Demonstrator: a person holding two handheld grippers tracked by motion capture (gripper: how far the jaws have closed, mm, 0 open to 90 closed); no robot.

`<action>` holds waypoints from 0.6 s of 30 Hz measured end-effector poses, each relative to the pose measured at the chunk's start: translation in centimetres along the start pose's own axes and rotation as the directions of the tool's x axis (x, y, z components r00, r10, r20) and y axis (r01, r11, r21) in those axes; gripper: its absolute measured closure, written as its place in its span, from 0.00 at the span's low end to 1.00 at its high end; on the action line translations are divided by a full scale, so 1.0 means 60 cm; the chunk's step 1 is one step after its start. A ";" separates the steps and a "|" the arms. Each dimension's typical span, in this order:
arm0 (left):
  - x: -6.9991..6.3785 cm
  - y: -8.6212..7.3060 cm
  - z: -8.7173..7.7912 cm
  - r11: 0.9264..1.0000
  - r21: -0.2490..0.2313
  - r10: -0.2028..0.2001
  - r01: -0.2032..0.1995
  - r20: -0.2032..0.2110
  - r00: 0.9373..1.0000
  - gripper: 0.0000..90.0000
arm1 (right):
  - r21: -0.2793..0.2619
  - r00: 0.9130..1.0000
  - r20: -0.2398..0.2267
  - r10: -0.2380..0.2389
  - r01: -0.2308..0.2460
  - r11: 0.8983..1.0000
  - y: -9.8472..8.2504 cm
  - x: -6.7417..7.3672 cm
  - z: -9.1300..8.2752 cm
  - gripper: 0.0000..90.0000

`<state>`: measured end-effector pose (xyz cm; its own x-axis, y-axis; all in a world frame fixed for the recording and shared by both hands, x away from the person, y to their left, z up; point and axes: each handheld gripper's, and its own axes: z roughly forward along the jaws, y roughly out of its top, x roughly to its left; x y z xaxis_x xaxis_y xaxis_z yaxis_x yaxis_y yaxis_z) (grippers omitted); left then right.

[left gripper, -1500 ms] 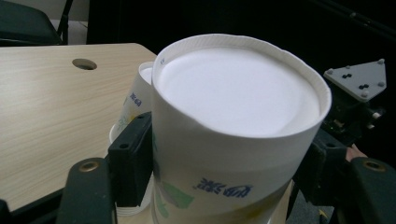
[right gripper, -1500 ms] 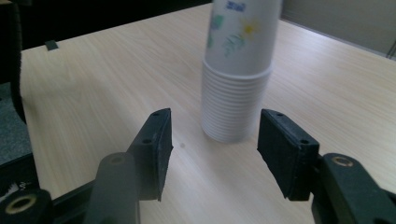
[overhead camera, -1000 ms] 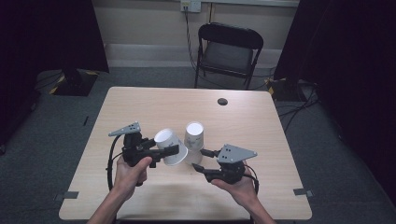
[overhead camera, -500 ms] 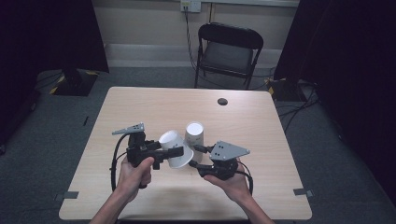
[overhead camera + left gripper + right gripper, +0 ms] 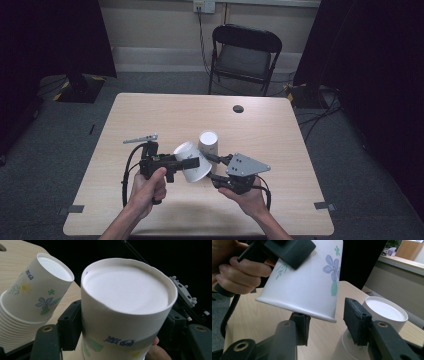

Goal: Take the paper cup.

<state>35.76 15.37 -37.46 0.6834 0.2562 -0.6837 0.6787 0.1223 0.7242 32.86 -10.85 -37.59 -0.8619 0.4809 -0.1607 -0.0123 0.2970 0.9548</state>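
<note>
- The left gripper (image 5: pixel 186 162) is clamped on a white paper cup (image 5: pixel 192 161) with a flower print, held above the table (image 5: pixel 150 115) and tilted, its closed base pointing up and away from the person
- In the left gripper view the cup (image 5: pixel 125 312) sits between the jaws, pads pressing its wall on both sides
- The right gripper (image 5: pixel 214 167) has just been closing – its jaws stand either side of the cup's rim (image 5: pixel 297 307), one pad at the rim, the other just apart, so not yet gripping
- A stack of upturned cups (image 5: pixel 207 145) stands on the table just behind the held one – near mid-table
</note>
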 end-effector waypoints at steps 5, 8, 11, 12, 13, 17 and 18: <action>0.002 -0.003 0.002 1.000 0.005 0.010 -0.010 -0.008 1.000 0.35 | -0.004 1.000 0.000 -0.006 0.006 1.000 -0.005 0.002 0.002 0.70; 0.007 -0.005 0.004 1.000 0.003 -0.011 0.011 0.001 1.000 0.35 | -0.009 1.000 0.006 -0.005 0.005 1.000 -0.007 0.000 0.003 0.72; 0.011 -0.007 0.006 1.000 0.016 -0.025 0.025 0.019 1.000 0.35 | -0.030 1.000 0.013 0.012 -0.012 0.999 -0.008 -0.004 0.001 0.71; 0.011 -0.007 0.006 1.000 0.016 -0.025 0.025 0.019 1.000 0.35 | -0.036 1.000 0.017 0.016 -0.015 0.999 -0.008 -0.005 0.001 0.71; 0.012 -0.009 0.009 0.999 0.024 -0.028 0.028 0.021 0.999 0.35 | -0.043 1.000 0.019 0.018 -0.017 0.999 -0.009 -0.006 0.000 0.70; 0.014 -0.012 0.016 0.999 0.043 -0.026 0.025 0.019 0.999 0.35 | -0.050 1.000 0.026 0.012 -0.011 0.999 -0.009 -0.007 -0.002 0.72; 0.014 -0.012 0.016 0.999 0.045 -0.030 0.030 0.019 0.999 0.35 | -0.048 1.000 0.028 0.013 -0.011 0.999 -0.010 -0.008 -0.002 0.72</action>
<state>36.12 14.55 -38.67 0.6675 0.2337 -0.7070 0.7100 0.0862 0.6989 33.19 -11.37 -38.06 -0.8475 0.5075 -0.1555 -0.0270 0.2514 0.9675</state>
